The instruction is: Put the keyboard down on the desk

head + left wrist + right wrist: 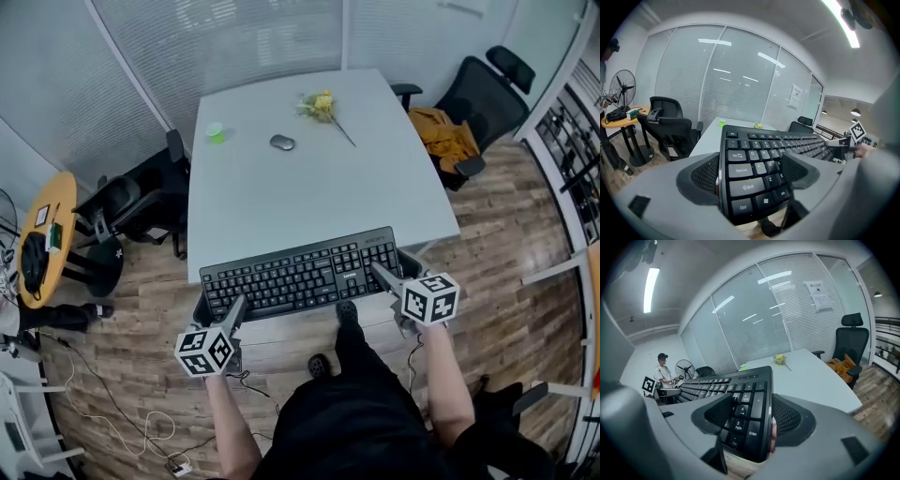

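Observation:
A black keyboard (298, 272) is held level in the air over the near edge of the white desk (281, 202), partly above the wood floor. My left gripper (223, 307) is shut on its left end. In the left gripper view the jaws pinch that end of the keyboard (761, 161) beside the Ctrl and Shift keys, with my left gripper (750, 172) closed across it. My right gripper (392, 272) is shut on the right end. In the right gripper view my right gripper (751, 417) clamps the keyboard (740, 401) at the number pad.
On the desk lie a grey mouse (282, 142), a green cup (216, 132) and yellow flowers (320, 105). Black chairs stand at the left (141, 199) and far right (480, 98). A round wooden table (42, 239) is at the left. A person (663, 371) stands far off.

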The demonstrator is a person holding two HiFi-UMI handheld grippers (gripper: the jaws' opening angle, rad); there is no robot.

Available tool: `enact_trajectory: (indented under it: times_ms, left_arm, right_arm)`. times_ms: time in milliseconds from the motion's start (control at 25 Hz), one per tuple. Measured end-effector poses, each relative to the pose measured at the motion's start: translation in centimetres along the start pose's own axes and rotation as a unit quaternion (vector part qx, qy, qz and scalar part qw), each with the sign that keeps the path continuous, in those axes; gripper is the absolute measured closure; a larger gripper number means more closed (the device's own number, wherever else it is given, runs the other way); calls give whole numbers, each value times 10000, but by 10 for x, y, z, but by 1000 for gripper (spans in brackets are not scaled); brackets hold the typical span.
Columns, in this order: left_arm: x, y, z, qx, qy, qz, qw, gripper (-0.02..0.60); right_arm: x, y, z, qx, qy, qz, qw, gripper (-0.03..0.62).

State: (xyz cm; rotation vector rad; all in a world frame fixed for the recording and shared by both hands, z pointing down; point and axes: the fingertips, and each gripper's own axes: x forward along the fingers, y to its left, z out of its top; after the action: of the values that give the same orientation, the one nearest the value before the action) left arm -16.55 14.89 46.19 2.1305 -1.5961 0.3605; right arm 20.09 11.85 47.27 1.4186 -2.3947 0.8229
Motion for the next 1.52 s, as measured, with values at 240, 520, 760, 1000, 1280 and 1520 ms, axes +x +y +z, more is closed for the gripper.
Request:
enact_trajectory:
  times_ms: [240, 520, 760, 1000, 1280, 1520]
  left_arm:
    - [23, -1, 28, -2, -128, 227, 9997, 169]
    - [72, -14, 54, -104, -102, 477, 9988, 169]
    - [104, -24, 59, -254, -126, 651, 9975, 169]
    - [121, -33, 60, -367, -105, 784, 9962, 170]
    - [125, -26, 50, -427, 152, 986, 9941, 170]
    - [119, -11, 36, -587, 254, 1105, 9918, 170]
  right_arm:
    - [30, -19, 36, -106, -54, 229, 9997, 319]
    - [71, -64, 78, -178, 69, 467, 9987, 318]
    - [97, -95, 99, -285, 194, 631, 9974, 318]
    - [114, -115, 112, -355, 316, 769, 9959, 318]
    - [135, -120, 96, -205, 621, 916, 9936, 319]
    - [151, -108, 88, -260, 785, 990, 9916, 318]
